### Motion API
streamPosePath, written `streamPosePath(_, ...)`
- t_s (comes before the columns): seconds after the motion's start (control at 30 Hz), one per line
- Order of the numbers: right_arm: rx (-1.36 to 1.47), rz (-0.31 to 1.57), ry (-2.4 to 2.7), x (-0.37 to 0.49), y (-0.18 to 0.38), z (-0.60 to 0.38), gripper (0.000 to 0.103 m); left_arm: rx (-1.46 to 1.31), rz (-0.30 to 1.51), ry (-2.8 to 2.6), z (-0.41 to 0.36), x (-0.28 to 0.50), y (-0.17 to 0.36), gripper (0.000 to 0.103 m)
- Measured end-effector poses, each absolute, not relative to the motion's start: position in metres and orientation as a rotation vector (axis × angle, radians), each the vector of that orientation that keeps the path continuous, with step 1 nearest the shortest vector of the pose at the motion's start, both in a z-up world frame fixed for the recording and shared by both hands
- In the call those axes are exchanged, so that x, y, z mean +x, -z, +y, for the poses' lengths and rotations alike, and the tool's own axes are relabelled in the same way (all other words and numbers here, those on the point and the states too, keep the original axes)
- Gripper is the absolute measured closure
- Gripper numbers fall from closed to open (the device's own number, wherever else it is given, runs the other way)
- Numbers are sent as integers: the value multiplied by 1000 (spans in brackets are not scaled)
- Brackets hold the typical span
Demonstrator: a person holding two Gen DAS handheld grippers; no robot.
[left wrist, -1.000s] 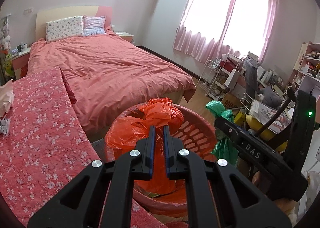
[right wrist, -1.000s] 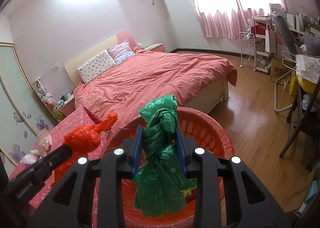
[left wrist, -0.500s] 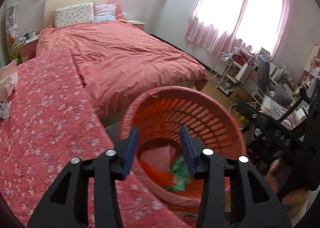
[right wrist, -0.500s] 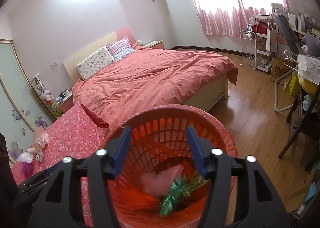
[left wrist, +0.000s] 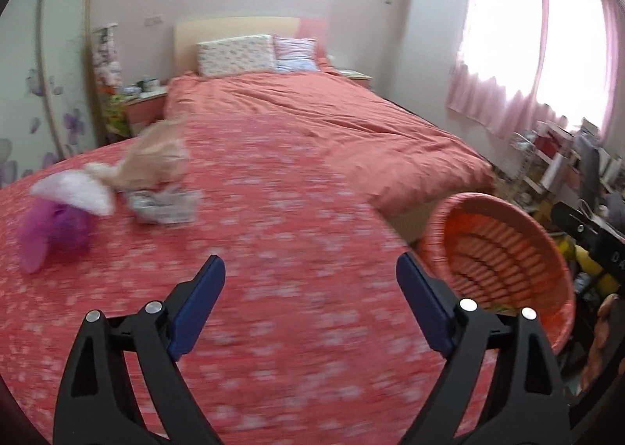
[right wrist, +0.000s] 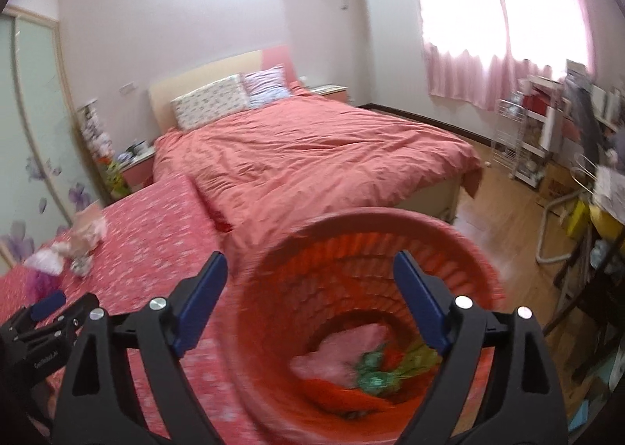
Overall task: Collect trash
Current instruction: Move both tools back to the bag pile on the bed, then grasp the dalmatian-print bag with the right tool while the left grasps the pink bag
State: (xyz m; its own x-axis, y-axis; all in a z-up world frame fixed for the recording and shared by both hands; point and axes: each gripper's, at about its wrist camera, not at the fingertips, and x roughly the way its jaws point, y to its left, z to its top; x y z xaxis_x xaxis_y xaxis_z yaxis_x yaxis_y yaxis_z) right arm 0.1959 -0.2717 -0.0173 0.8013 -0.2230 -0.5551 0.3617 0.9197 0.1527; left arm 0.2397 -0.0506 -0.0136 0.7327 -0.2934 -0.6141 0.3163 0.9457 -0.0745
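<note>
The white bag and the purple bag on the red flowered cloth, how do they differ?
The white bag is pale and puffy, while the purple bag is darker and see-through. The white bag lies higher in the left wrist view, overlapping the purple bag's top; the purple bag trails nearer the camera. Both are soft, crumpled and uncollected on the cloth.
</note>
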Motion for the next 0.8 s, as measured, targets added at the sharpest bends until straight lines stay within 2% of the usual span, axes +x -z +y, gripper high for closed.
streamPosePath(0.43,149,634,-23,281,12,-109,20,-38,654,27,115,249,16,14)
streamPosePath(0.63,93,711,-145,333,25,-31,36,-75,645,-80,179,253,16,14)
streamPosePath(0.7,79,740,-166,353,31,-9,46,-93,643,-97,194,254,15,14)
streamPosePath(0.8,56,762,-174,374,39,10,51,-118,648,-107,209,257,15,14)
